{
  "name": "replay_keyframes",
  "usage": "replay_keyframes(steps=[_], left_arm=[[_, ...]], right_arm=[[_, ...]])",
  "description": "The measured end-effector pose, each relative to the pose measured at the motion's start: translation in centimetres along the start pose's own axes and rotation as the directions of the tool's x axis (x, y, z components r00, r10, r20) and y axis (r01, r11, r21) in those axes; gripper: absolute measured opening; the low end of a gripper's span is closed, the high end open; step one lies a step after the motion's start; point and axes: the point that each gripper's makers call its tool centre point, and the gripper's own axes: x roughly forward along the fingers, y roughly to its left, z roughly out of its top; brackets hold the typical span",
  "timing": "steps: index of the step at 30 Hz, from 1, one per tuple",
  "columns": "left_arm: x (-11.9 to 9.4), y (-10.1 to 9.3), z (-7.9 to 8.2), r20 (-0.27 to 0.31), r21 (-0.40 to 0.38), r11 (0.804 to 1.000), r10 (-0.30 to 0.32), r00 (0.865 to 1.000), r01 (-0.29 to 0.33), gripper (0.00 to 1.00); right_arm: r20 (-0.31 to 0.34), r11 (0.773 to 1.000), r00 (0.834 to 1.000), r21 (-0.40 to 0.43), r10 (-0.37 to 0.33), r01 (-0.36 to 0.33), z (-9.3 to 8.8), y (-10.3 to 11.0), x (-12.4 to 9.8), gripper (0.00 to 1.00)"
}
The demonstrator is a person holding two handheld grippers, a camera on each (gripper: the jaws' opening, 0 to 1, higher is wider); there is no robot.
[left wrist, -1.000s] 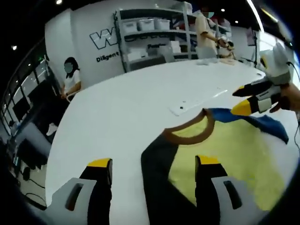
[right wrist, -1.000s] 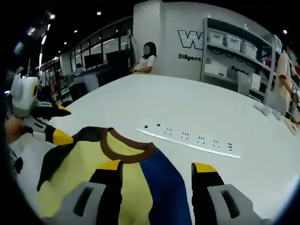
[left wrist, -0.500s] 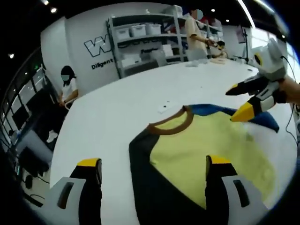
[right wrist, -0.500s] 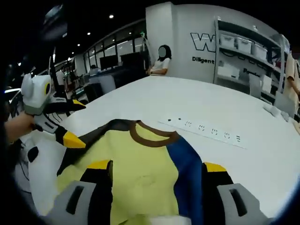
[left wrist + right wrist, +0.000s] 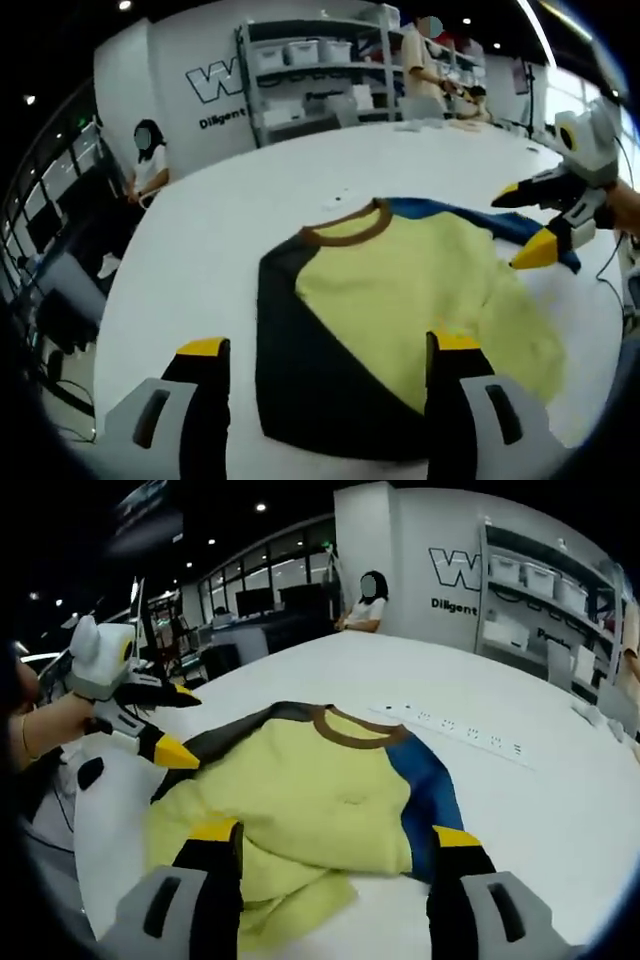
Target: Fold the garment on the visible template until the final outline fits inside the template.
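The sweater (image 5: 400,300) lies spread on the white bench (image 5: 200,260), yellow body up, brown collar (image 5: 345,225) toward the far side, a dark sleeve (image 5: 290,350) on the left and a blue sleeve (image 5: 430,795) on the right. No template outline can be made out on the bench, so whether the cloth sits inside it cannot be told. The left hand-held gripper (image 5: 320,350) hangs over the near left part of the sweater with its 2 jaws wide apart and nothing between them; the right hand-held gripper (image 5: 335,835) stands the same way over the near hem, empty. The main risk is at that hem (image 5: 290,880), which is already bunched and rucked: a pinch there would likely catch more than 1 layer and drag a crooked fold, leaving the outline lumpy and too wide. A grab taken on 1 side alone could also skew the whole sweater across the smooth bench. The power strip (image 5: 460,735) lies just beyond the collar, and a far push could slide cloth over it.
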Motion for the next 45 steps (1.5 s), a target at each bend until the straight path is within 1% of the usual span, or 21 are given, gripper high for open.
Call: replay_keyframes(steps=[2,3,4,7,8,10,13,15,16,17,19,21,23,25,27,29,30,31,35,40,45], left_arm=[[-0.1,-0.2,-0.4,-0.003,-0.034,0.999,-0.014,1.000,0.013,0.72],[-0.2,-0.3,-0.8,-0.001,-0.088,0.996,-0.023,1.000,0.023,0.71],[-0.2,-0.2,-1.0,-0.003,-0.094,0.995,-0.022,1.000,0.021,0.69],[-0.4,0.0,-2.1,-0.030,-0.067,0.998,0.004,1.000,-0.006,0.64],[-0.4,0.0,-2.2,-0.030,-0.068,0.998,0.005,1.000,-0.007,0.61],[-0.5,-0.4,-2.6,-0.033,-0.108,0.994,-0.006,0.999,0.002,0.58],[-0.4,-0.8,-3.4,-0.047,-0.138,0.990,-0.018,0.999,0.012,0.52],[-0.2,-1.0,-4.0,-0.065,-0.159,0.987,-0.025,0.998,0.014,0.49],[-0.1,-1.5,-4.4,-0.076,-0.205,0.978,-0.047,0.996,0.031,0.47],[0.0,-1.6,-4.5,-0.076,-0.222,0.975,-0.050,0.996,0.032,0.45],[0.1,-1.4,-4.7,-0.078,-0.230,0.973,-0.043,0.996,0.024,0.43],[0.0,-1.5,-4.7,-0.080,-0.241,0.970,-0.043,0.996,0.023,0.38],[-0.1,-1.5,-4.8,-0.086,-0.247,0.969,-0.044,0.995,0.022,0.31],[-0.1,-1.3,-5.0,-0.091,-0.264,0.964,-0.046,0.995,0.021,0.21],[0.0,-1.3,-5.0,-0.088,-0.276,0.961,-0.060,0.994,0.034,0.14],[0.0,-1.6,-5.1,-0.091,-0.276,0.960,-0.082,0.993,0.054,0.02],[0.1,-1.6,-5.2,-0.090,-0.275,0.960,-0.085,0.992,0.058,0.00],[0.1,-1.6,-5.2,-0.091,-0.276,0.960,-0.083,0.992,0.055,0.00],[-0.1,-1.3,-5.0,-0.081,-0.255,0.965,-0.081,0.993,0.058,0.00],[-0.8,-0.8,-4.2,-0.057,-0.221,0.974,-0.070,0.996,0.056,0.00],[-1.7,0.5,-3.3,-0.021,-0.209,0.977,-0.049,0.999,0.044,0.00]], right_arm=[[-0.011,1.000,1.000,0.002,-0.001,0.001,-0.7,-0.1,-0.1,0.69],[-0.014,1.000,1.000,0.005,-0.006,0.006,-0.9,-0.2,-0.2,0.67],[-0.016,1.000,1.000,0.007,-0.007,0.007,-1.0,-0.2,-0.3,0.66],[-0.016,1.000,1.000,0.028,-0.006,0.006,-1.5,-0.4,-0.6,0.62],[-0.016,1.000,1.000,0.029,-0.005,0.006,-1.6,-0.4,-0.6,0.61],[-0.020,1.000,1.000,0.021,-0.010,0.010,-1.9,-0.4,-0.5,0.58],[-0.030,1.000,1.000,0.010,-0.001,0.002,-2.6,-0.4,-0.3,0.50],[-0.034,1.000,0.999,0.021,0.004,-0.003,-3.0,-0.4,-0.1,0.39],[-0.034,1.000,0.999,0.021,0.002,-0.001,-3.2,-0.5,0.1,0.34],[-0.037,1.000,0.999,0.021,0.000,0.001,-3.4,-0.7,0.2,0.31],[-0.050,0.999,0.999,0.034,-0.004,0.006,-3.9,-0.9,0.4,0.31],[-0.069,0.999,0.998,0.032,-0.007,0.009,-4.4,-1.1,0.6,0.30],[-0.080,1.000,0.997,0.027,-0.008,0.010,-4.7,-1.1,0.7,0.27],[-0.091,1.000,0.996,0.027,-0.008,0.011,-5.0,-1.1,0.7,0.24],[-0.094,1.000,0.996,0.022,-0.006,0.009,-5.1,-1.1,0.8,0.21],[-0.102,1.000,0.995,0.011,-0.009,0.010,-5.4,-1.1,1.0,0.12],[-0.106,1.000,0.994,0.000,-0.011,0.011,-5.4,-1.1,1.0,0.07],[-0.113,1.000,0.993,-0.007,-0.014,0.013,-5.6,-1.0,1.1,0.03],[-0.118,1.000,0.993,-0.028,-0.010,0.006,-5.5,-0.8,1.1,0.00],[-0.127,0.998,0.992,-0.064,-0.005,-0.003,-5.6,-0.6,0.7,0.00],[-0.126,0.997,0.992,-0.077,-0.001,-0.009,-5.4,-0.6,-0.8,0.00]])
